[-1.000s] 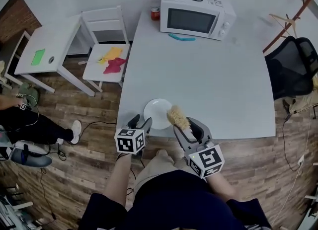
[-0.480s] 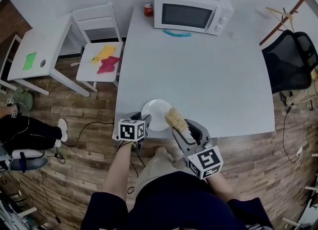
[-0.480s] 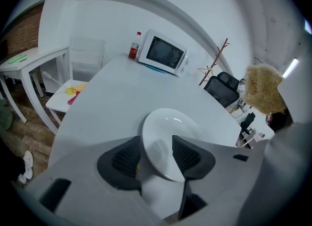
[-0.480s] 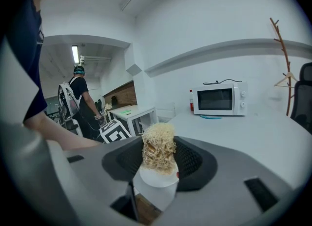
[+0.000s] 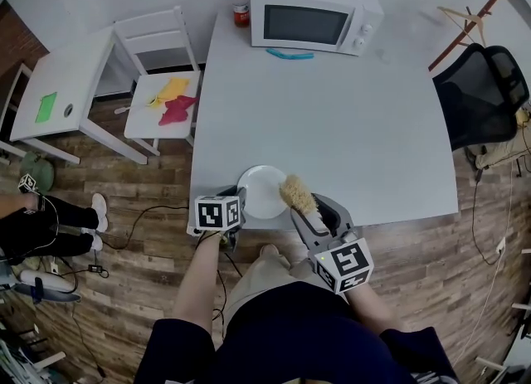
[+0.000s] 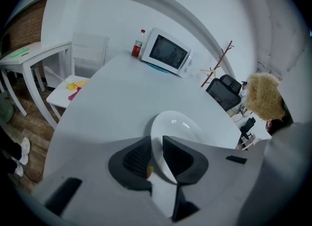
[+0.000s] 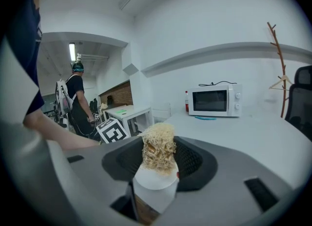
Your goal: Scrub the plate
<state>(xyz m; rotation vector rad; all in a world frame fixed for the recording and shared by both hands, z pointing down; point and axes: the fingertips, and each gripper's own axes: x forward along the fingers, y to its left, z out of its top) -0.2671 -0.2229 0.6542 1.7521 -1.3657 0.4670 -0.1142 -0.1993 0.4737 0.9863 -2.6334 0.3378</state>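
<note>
A white plate (image 5: pixel 264 190) lies at the near edge of the grey table (image 5: pixel 332 125). My left gripper (image 5: pixel 234 199) is at the plate's left rim. In the left gripper view the plate (image 6: pixel 178 127) has its near rim between the two dark pads of the left gripper (image 6: pixel 156 145); the jaws have just been closing and now press on that rim. My right gripper (image 5: pixel 319 213) is shut on a scrub brush (image 5: pixel 297 194), its straw-coloured head just right of the plate. In the right gripper view the brush (image 7: pixel 158 147) stands up between the pads of the right gripper (image 7: pixel 158 160).
A white microwave (image 5: pixel 315 13), a red-capped bottle (image 5: pixel 241 3) and a teal item (image 5: pixel 290 54) are at the table's far end. A white chair (image 5: pixel 162 96) with cloths and a small white table (image 5: pixel 58 100) stand left. A black office chair (image 5: pixel 481 92) is at the right.
My left gripper has dropped onto the plate's left rim and its jaws have closed on it. The right gripper with the brush has stayed put.
</note>
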